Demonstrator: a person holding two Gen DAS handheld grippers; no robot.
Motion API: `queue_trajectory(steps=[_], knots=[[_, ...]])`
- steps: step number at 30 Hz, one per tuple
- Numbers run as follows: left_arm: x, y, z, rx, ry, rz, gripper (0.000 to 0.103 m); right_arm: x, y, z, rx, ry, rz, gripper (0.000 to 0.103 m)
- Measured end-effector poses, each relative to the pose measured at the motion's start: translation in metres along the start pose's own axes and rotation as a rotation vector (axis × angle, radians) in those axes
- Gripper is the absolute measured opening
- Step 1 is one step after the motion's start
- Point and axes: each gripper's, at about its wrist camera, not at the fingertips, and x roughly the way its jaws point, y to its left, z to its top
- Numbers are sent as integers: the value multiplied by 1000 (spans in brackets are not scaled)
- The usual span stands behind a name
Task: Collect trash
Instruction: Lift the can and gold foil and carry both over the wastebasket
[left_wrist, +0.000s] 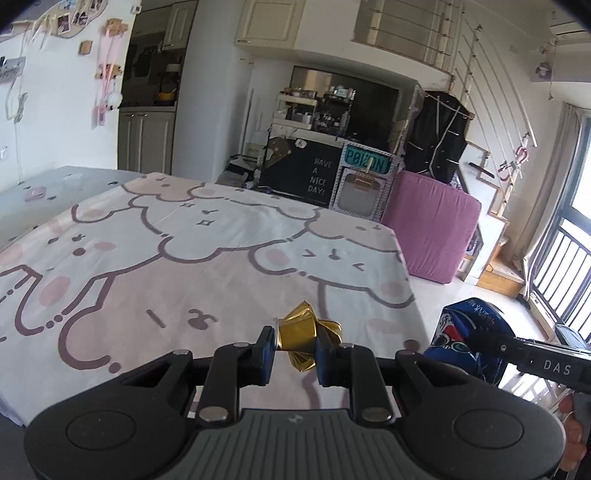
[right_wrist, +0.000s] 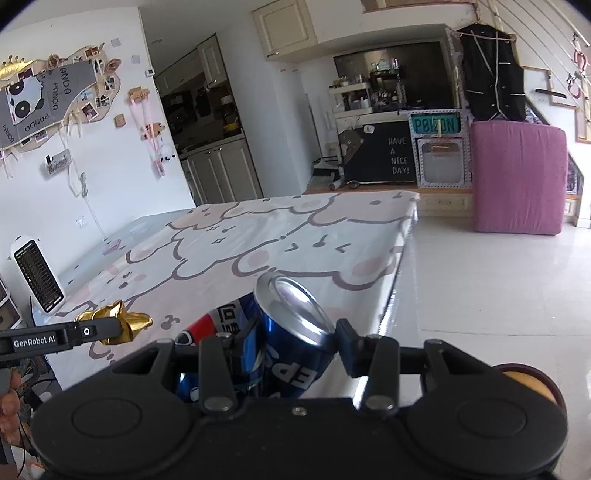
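The left gripper (left_wrist: 293, 349) clamps a crushed gold can (left_wrist: 299, 334), its thin metal creased and twisted, shiny and sharp-folded, one round rim still showing against the left finger; it hangs above the bed (left_wrist: 221, 258) near the right edge; the bed wears a smooth sheet printed with pale pink and grey cartoon shapes. The right gripper (right_wrist: 295, 332) grips a dented blue can (right_wrist: 291, 332), glossy, its concave silver base tilted up toward the camera; it sits by the bed's near right corner, beside glossy white floor tiles (right_wrist: 480, 277).
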Motion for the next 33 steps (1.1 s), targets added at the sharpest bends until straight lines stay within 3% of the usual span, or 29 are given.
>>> queue_trajectory(steps=[17,33], knots=[[23,-92,-13,85,33,-147,23,-57,-82,-16,92,-49,-140,44],[97,-213,-52,236,204,-273,23,-82,-211,-58,285,-30,-297,44]])
